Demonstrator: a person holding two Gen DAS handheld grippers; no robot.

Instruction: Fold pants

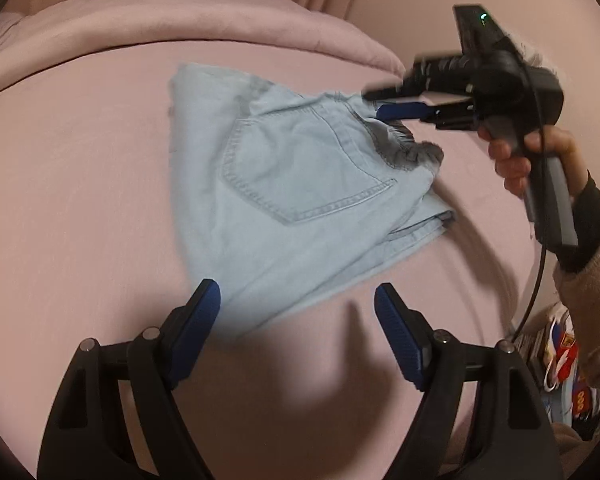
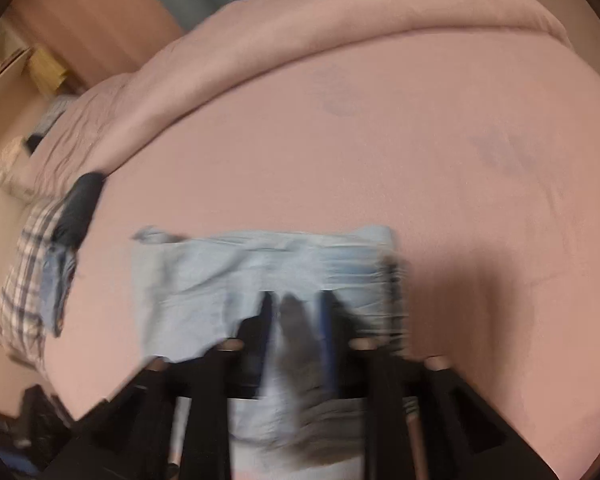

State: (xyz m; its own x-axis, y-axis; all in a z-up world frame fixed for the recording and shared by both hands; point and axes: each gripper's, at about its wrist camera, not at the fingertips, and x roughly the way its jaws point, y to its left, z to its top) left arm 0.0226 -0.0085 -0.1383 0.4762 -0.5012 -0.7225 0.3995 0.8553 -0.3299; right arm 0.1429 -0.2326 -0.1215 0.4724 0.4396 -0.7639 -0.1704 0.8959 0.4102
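Note:
Light blue denim pants (image 1: 300,184) lie folded on the pink bed sheet (image 1: 80,200), back pocket up, with the grey elastic waistband to the right. My left gripper (image 1: 298,300) is open just above the near corner of the pants, with nothing between its blue pads (image 1: 204,312). A hand (image 1: 540,160) holds my right gripper (image 1: 380,102) at the waistband's far corner. In the blurred right wrist view, denim and grey waistband of the pants (image 2: 204,280) fill the gap of the right gripper (image 2: 296,308), which is shut on that bunch.
A rolled pink duvet (image 1: 180,28) runs along the far side of the bed. A plaid cloth (image 2: 24,280) and a dark item (image 2: 80,208) lie at the bed's left edge. Colourful clutter (image 1: 560,356) sits on the floor at right. A black cable (image 1: 538,280) hangs from the right gripper.

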